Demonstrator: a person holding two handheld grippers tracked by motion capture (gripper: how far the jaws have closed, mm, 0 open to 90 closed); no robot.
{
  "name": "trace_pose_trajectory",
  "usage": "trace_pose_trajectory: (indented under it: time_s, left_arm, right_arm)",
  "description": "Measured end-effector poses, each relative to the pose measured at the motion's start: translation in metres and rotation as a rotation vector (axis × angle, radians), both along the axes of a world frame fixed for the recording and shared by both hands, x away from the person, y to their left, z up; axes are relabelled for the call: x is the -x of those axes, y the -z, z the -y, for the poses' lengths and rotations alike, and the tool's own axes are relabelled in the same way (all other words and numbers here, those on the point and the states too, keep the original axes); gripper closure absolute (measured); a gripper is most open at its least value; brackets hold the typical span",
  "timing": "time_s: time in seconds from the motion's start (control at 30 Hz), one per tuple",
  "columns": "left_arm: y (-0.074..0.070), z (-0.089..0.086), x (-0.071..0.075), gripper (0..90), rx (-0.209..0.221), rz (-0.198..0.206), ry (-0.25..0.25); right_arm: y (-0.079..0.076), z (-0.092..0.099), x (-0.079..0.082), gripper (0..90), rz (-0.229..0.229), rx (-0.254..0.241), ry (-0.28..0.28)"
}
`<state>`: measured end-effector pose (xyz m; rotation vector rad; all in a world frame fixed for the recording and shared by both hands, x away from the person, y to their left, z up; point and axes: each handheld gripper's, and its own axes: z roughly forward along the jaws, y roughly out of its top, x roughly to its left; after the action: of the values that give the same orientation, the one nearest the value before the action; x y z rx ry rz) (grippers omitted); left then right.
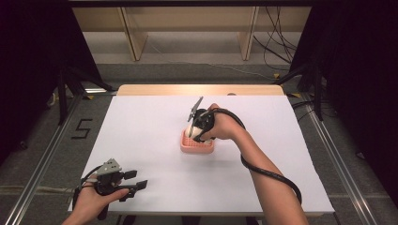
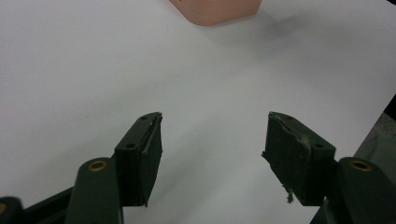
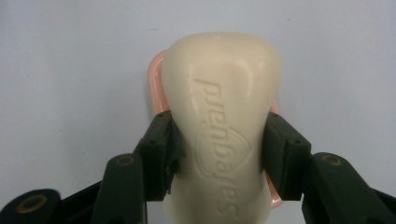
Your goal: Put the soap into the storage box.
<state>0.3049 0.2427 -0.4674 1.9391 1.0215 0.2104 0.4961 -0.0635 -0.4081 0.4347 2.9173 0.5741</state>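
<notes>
Right gripper (image 3: 219,140) clamped on cream soap bar (image 3: 222,116) just above pink soap dish (image 1: 197,143), mid-table; left gripper (image 2: 215,140) released, jaws apart, near left corner of white table (image 1: 150,122).

A rectangular table (image 1: 141,140) with a plain white top, seen from above, standing on a grey floor (image 1: 42,140). A strip of pale wood shows along its far edge. Near the middle of the top, slightly toward the far side, sits a small pink soap dish (image 1: 197,146) with a perforated floor (the one object resting directly on the surface). The white surface around it is smooth and evenly lit.
</notes>
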Motion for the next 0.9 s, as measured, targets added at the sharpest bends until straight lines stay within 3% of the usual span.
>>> trace_pose_trajectory:
  time_s: [0.2, 0.23, 0.9]
  left_arm:
    - [-0.0005, -0.0003, 0.0002, 36.1, -0.003, -0.001, 0.001]
    - [-0.0005, -0.0004, 0.0002, 36.1, -0.002, -0.001, 0.0]
    - [-0.0006, -0.0003, 0.0003, 36.1, -0.001, -0.001, 0.0]
  right_arm:
    - [0.001, -0.0027, -0.0015, 50.5, 0.015, 0.001, -0.018]
    - [0.001, -0.0033, 0.0, 50.5, -0.002, 0.002, 0.003]
    - [0.007, -0.0104, -0.0029, 50.5, 0.003, 0.015, -0.028]
